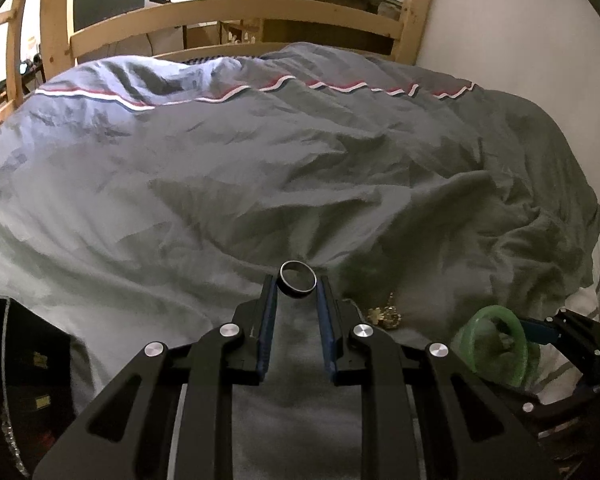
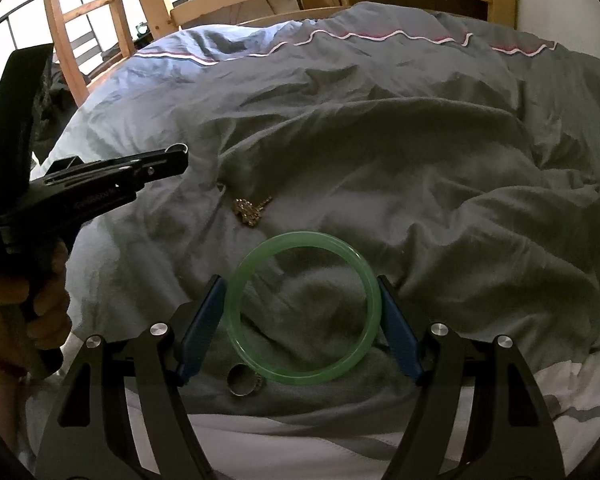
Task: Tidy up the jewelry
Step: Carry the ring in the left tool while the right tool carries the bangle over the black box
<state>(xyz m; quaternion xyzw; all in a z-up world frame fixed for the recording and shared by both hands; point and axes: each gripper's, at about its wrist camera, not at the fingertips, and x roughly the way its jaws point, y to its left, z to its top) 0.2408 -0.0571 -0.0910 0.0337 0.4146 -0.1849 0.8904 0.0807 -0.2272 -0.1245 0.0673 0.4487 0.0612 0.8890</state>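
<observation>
My left gripper (image 1: 298, 282) is shut on a dark metal ring (image 1: 298, 280) at its fingertips, held above the grey duvet (image 1: 260, 168). My right gripper (image 2: 302, 284) is shut on a green bangle (image 2: 303, 306), clamped between its blue pads just above the duvet. The bangle also shows in the left wrist view (image 1: 496, 344). A gold brooch or chain (image 2: 249, 210) lies on the duvet beyond the bangle; in the left wrist view it (image 1: 386, 314) lies right of the left gripper. Another ring (image 2: 242, 380) lies on the duvet under the bangle's near edge. The left gripper (image 2: 176, 160) shows at left in the right wrist view.
A black jewelry box (image 1: 20, 384) sits at the lower left. A wooden bed frame (image 1: 236, 16) stands beyond the duvet, with a white wall (image 1: 520, 28) at the right. A white sheet (image 2: 300, 440) lies at the duvet's near edge.
</observation>
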